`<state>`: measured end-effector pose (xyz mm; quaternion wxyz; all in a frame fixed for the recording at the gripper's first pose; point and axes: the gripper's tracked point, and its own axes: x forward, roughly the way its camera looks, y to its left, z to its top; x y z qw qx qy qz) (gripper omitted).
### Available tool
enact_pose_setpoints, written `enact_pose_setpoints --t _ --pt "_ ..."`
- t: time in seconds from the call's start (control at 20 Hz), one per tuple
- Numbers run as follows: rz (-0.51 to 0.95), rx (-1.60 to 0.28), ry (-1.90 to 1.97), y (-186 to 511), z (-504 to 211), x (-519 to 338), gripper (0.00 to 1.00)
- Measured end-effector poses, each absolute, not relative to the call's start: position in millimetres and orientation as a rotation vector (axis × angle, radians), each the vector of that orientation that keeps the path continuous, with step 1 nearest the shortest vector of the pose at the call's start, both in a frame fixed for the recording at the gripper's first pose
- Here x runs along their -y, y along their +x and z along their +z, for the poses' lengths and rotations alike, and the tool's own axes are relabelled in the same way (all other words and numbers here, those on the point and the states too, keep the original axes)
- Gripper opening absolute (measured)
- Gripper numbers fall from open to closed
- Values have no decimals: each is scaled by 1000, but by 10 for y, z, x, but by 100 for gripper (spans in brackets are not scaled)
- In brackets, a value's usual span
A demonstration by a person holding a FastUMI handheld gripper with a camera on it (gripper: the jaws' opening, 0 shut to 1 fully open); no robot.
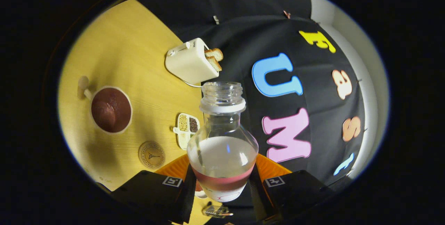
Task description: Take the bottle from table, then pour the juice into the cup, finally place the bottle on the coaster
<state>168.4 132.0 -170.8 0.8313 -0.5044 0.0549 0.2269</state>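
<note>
I am holding the bottle (222, 141) clamped between both fingers of the gripper (222, 179), lifted off the surface (139, 44). The cup (111, 110) at ten o'clock is already showing dark juice, so pouring looks done. I am judging only the coaster (151, 154), at nine o'clock, remains.

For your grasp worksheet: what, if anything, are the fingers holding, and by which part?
The gripper holds the open bottle. Its fingers press on either side of the lower body, at the label band, well below the neck.
</note>
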Motion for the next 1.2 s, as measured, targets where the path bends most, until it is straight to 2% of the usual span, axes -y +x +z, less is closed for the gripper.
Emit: enact_pose_setpoints --t 0.4,0.75,1.2 --pt "464 -328 -474 2088 -1882 -845 71" --pt "473 -330 13 2287 -2116 -862 71" --pt "499 -255 137 2288 -2579 -1242 71"
